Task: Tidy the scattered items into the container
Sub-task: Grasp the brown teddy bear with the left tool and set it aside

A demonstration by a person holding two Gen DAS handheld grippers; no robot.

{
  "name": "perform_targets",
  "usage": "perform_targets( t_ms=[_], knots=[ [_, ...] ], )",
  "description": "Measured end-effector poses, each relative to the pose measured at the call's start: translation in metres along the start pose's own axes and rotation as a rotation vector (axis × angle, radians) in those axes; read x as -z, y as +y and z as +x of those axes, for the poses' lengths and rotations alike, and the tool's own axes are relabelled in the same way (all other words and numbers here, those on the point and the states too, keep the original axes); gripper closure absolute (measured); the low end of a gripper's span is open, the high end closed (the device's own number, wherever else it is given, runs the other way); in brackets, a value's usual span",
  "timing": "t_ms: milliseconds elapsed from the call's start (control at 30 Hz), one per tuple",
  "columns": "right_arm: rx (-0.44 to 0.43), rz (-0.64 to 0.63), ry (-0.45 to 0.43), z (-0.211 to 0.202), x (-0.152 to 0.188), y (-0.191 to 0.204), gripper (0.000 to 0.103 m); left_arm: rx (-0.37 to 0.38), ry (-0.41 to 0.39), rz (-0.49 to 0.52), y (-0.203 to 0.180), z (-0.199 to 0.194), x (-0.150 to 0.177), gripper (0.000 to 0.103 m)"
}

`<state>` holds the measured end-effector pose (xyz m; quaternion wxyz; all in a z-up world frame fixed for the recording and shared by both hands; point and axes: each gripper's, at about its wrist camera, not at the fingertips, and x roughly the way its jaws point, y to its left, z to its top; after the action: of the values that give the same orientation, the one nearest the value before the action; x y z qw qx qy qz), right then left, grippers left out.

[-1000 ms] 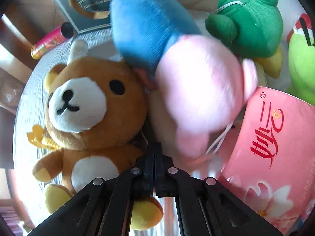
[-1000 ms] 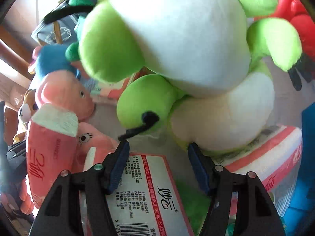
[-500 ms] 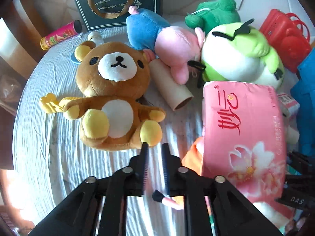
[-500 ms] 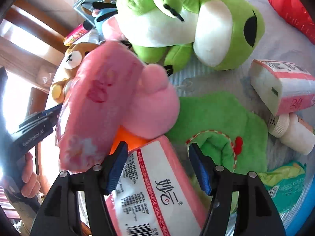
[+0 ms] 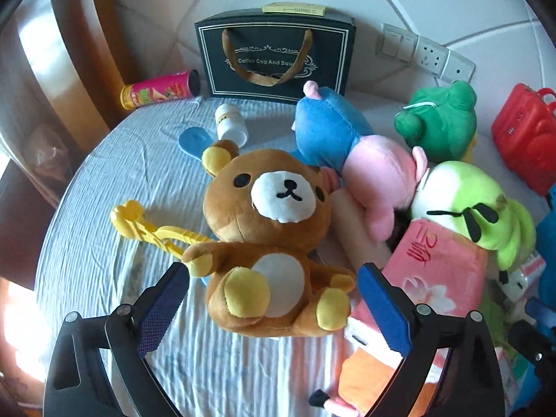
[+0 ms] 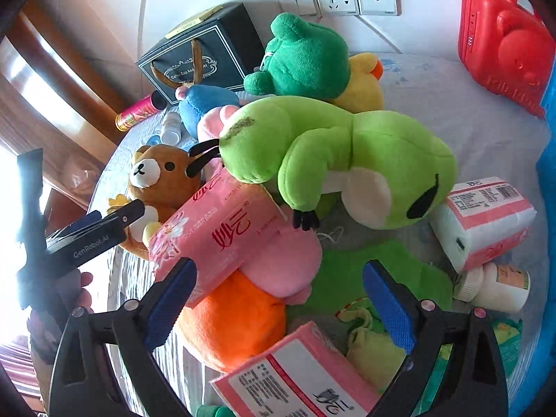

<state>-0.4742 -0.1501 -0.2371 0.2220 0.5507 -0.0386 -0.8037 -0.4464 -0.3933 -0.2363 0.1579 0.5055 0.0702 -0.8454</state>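
Both of your grippers have pulled up and back from the pile since a second ago — the left gripper and right gripper have jaws opening wide, gripping nothing. Below your left one, the brown bear lies on the grey cloth — beside the pink tissue pack, under the lime frog plush.

Open striped cloth left of the brown bear, crossed only by a yellow clip. Right of the bear, no gap: pink tissue pack, lime plush, blue-and-pink plush packed touching. Blocked behind by dark gift bag at the wall
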Motion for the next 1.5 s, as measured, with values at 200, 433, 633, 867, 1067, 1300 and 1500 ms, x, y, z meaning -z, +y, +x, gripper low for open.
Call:
perform_targets(
  t_ms=[200,433,633,867,1067,1300,1500],
  knots=[
    [0.022,0.031,0.038,0.052,-0.024,-0.001,0.000,0.014,0.073,0.050,-0.011,0.046,-0.006,0.004],
    [-0.112,0.127,0.172,0.108,-0.031,-0.015,0.000,-0.011,0.058,0.048,-0.002,0.066,-0.012,0.014],
    [-0.014,-0.038,0.275,0.119,0.001,0.029,0.000,-0.062,0.083,0.039,0.017,0.046,0.018,0.023],
    [-0.029,-0.162,0.292,0.091,0.057,0.074,0.000,-0.054,0.127,-0.016,0.064,0.002,0.079,0.023],
    [-0.034,-0.132,0.048,-0.006,0.066,0.074,0.000,0.050,0.044,-0.080,0.077,-0.062,0.100,0.022],
    [0.087,-0.099,-0.049,-0.065,0.098,0.045,0.000,0.127,0.012,0.039,0.025,-0.098,0.124,0.021],
    [0.145,-0.045,-0.058,-0.079,0.127,0.017,0.000,0.172,0.056,0.135,-0.027,-0.101,0.149,0.021]
  ],
)
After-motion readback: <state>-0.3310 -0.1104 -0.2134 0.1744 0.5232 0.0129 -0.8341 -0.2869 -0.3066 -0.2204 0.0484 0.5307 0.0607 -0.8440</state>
